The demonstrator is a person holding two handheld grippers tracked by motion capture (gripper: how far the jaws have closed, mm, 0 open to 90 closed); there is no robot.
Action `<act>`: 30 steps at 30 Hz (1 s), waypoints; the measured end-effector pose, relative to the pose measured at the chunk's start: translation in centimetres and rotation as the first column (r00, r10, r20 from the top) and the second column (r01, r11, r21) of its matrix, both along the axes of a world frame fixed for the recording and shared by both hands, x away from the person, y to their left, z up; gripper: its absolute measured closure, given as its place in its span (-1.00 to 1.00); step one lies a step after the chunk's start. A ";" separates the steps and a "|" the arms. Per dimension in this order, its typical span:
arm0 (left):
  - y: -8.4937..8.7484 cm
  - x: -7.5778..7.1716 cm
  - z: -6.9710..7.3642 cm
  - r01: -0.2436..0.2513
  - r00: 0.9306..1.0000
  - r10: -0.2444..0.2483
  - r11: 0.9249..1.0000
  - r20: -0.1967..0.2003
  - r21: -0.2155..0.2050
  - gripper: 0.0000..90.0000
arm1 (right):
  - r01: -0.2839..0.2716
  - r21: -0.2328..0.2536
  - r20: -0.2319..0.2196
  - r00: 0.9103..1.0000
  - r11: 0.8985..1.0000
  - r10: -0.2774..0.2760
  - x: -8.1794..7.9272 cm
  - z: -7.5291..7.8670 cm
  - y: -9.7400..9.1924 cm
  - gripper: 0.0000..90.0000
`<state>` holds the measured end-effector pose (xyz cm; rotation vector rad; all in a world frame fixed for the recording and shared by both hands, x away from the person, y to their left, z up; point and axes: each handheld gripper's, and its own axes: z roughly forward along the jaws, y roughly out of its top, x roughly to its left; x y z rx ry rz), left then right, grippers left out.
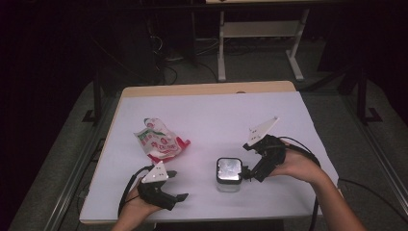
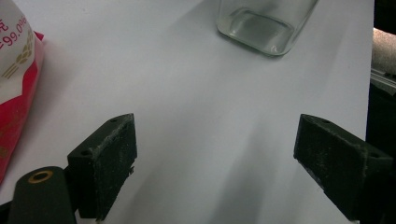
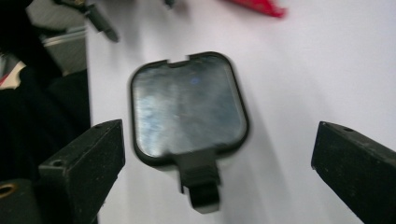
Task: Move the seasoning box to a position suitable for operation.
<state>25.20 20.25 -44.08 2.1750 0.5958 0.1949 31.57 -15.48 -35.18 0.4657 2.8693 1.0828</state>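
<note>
A square glass jar (image 1: 229, 174) with a black-rimmed, shiny lid stands on the white table (image 1: 211, 115), near the front and right of centre. My right gripper (image 1: 248, 161) hovers just right of the jar, open. In the right gripper view the lid (image 3: 187, 107) and its black clasp lie between and ahead of the wide-apart jaws of that gripper (image 3: 217, 163), with no pad touching. A crumpled white, red and green bag (image 1: 159, 140) lies to the left. My left gripper (image 1: 177, 185) rests near the front edge, open and holding nothing (image 2: 217, 158); the jar's base (image 2: 266, 23) is ahead of it.
The bag (image 2: 16, 70) lies close to the left jaw in the left gripper view. The table's front edge (image 1: 192, 219) runs just below the left hand. Beyond the far edge are dark floor, cables and a white desk frame (image 1: 260, 38).
</note>
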 end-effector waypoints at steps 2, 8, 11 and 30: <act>0.0 0.0 0.0 -0.001 1.000 0.001 1.000 0.000 0.000 -0.71 | 0.027 0.013 0.008 1.000 1.000 -0.027 0.1 -0.1 -0.7 -0.94; 0.0 -0.1 0.0 -0.004 1.000 0.004 1.000 0.002 -0.003 -0.71 | 0.144 0.140 -0.039 0.989 0.980 -0.139 -0.1 -0.6 -2.8 -0.79; -0.1 -0.1 -0.1 -0.005 1.000 0.005 1.000 -0.002 -0.001 -0.71 | 0.173 0.176 -0.048 0.985 0.969 -0.167 -0.3 -1.3 -3.6 -0.74; 0.2 0.0 -0.1 -0.022 1.000 0.022 1.000 -0.003 -0.006 -0.71 | 0.308 0.244 0.007 0.948 0.920 -0.319 -3.5 -5.8 -6.8 0.49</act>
